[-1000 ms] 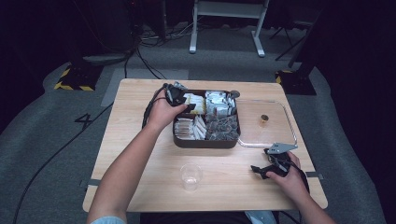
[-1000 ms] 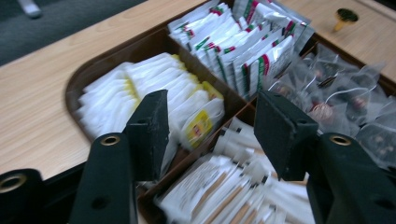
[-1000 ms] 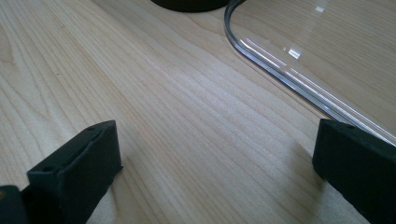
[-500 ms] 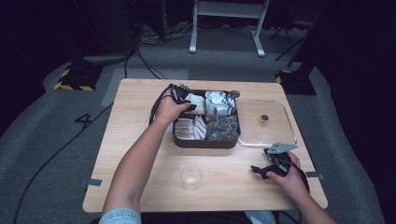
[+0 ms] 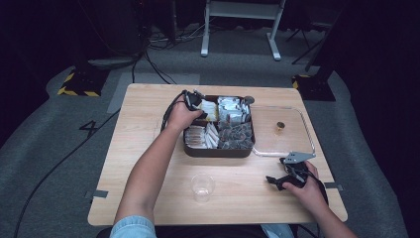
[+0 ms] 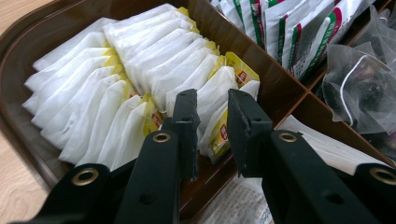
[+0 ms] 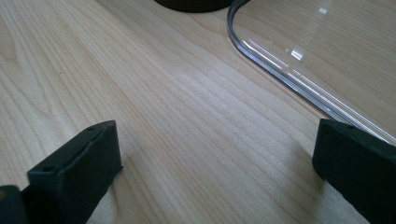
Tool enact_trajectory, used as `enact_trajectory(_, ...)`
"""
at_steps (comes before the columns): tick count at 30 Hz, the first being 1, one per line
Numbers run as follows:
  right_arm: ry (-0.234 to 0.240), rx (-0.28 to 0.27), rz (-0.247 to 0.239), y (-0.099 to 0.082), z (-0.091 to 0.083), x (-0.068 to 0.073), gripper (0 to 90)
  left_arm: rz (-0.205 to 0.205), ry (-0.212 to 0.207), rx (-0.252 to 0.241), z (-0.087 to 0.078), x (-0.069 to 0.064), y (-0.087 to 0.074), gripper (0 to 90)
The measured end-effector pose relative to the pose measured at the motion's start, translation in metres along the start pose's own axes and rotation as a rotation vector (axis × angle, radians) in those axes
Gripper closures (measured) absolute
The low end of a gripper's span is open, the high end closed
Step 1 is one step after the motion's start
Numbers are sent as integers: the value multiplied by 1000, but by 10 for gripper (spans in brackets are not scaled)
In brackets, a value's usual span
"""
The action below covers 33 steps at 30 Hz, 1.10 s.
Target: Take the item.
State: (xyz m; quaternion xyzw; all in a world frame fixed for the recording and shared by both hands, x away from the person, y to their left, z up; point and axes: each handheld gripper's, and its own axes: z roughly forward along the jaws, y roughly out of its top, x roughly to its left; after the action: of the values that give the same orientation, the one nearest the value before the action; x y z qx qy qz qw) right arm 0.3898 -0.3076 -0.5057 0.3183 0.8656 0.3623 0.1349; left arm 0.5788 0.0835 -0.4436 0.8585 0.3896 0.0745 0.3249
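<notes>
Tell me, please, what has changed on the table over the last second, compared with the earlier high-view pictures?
Very little. The left gripper stays over the box's rear-left compartment, its jaws on either side of a white and yellow packet; the forearm has only shifted slightly. Nothing was let go. The right gripper still rests wide open on the table beside the clear lid, and the plastic cup has not moved.
</notes>
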Motion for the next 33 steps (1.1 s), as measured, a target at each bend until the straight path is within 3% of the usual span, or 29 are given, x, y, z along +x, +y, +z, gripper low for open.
enact_trajectory(9,1,-2,-4,0,0,0,16,12,-15,20,9,-1,0,751)
enact_trajectory(16,1,-3,-5,0,0,0,18,20,-34,53,13,-1,-1,858)
enact_trajectory(21,3,-4,-5,0,0,0,20,44,-50,51,10,-4,1,899)
enact_trajectory(23,3,-3,-5,0,0,0,20,71,-49,48,7,-6,3,899)
enact_trajectory(33,3,-3,-5,0,0,0,20,94,-55,0,-14,-10,10,900)
